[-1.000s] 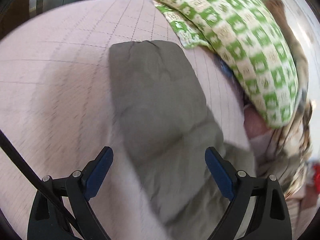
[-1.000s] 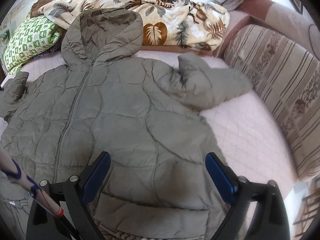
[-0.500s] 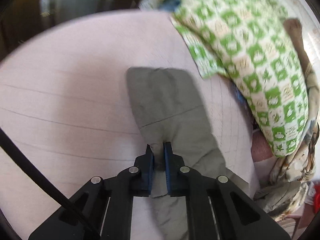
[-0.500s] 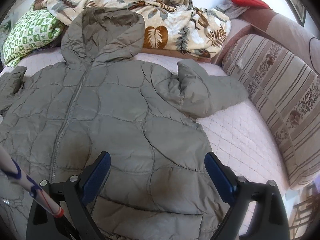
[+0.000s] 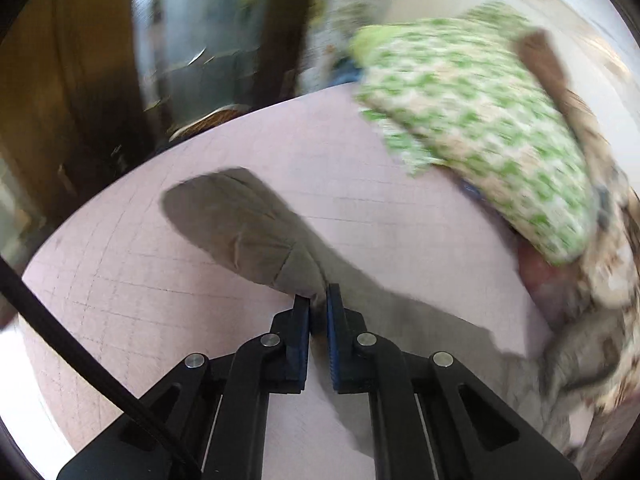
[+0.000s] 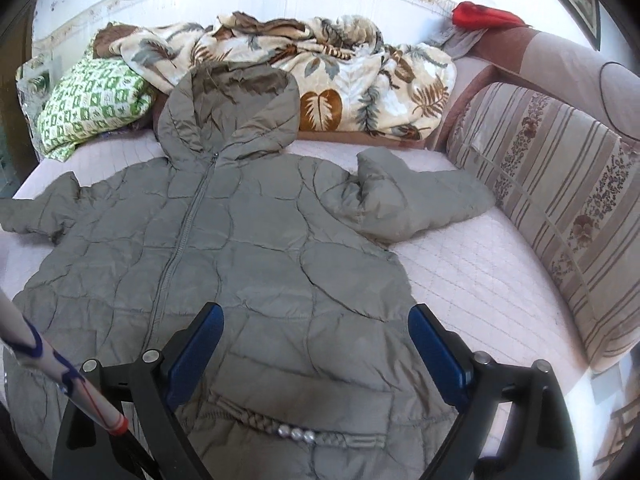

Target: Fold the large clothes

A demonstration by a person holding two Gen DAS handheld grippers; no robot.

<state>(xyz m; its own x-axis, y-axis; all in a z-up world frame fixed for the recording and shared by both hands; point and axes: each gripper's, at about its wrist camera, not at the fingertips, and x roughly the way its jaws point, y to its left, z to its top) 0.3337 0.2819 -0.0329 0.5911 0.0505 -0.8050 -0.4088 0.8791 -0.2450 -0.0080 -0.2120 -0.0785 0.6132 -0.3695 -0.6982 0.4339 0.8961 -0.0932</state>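
1. While the left gripper [image 5: 318, 304] pinches a fold of the grey sleeve [image 5: 244, 228] between its nearly closed blue pads, the sleeve stretches away from the tips toward 10 o'clock across the pale pink quilted bedspread [image 5: 400, 240], its cuff end lying near the bed's edge in the left wrist view.

2. A green-and-cream checked pillow [image 5: 480, 128] sits at 2 o'clock from that pinch, blurred by motion, with a leaf-print blanket [image 5: 612, 264] bunched at 3 o'clock.

3. In the right wrist view, the right gripper [image 6: 316, 344] hangs spread wide above the lower front of the grey quilted hooded jacket [image 6: 248, 248], its blue pads [image 6: 436, 348] holding nothing.

4. The jacket lies front-up and zipped on the bedspread, hood [image 6: 228, 108] at 12 o'clock resting against the blanket, hem at 6 o'clock beneath the gripper.

5. One sleeve [image 6: 416, 196] lies at 2 o'clock, doubled back on itself near a striped cushion [image 6: 568, 208]; the other sleeve reaches out to 9 o'clock at the frame's edge.

6. A braided trim with three pale beads [image 6: 296, 434] crosses the jacket near the hem.

7. A red item [image 6: 484, 16] rests at 1 o'clock on the sofa back; what it is cannot be told.
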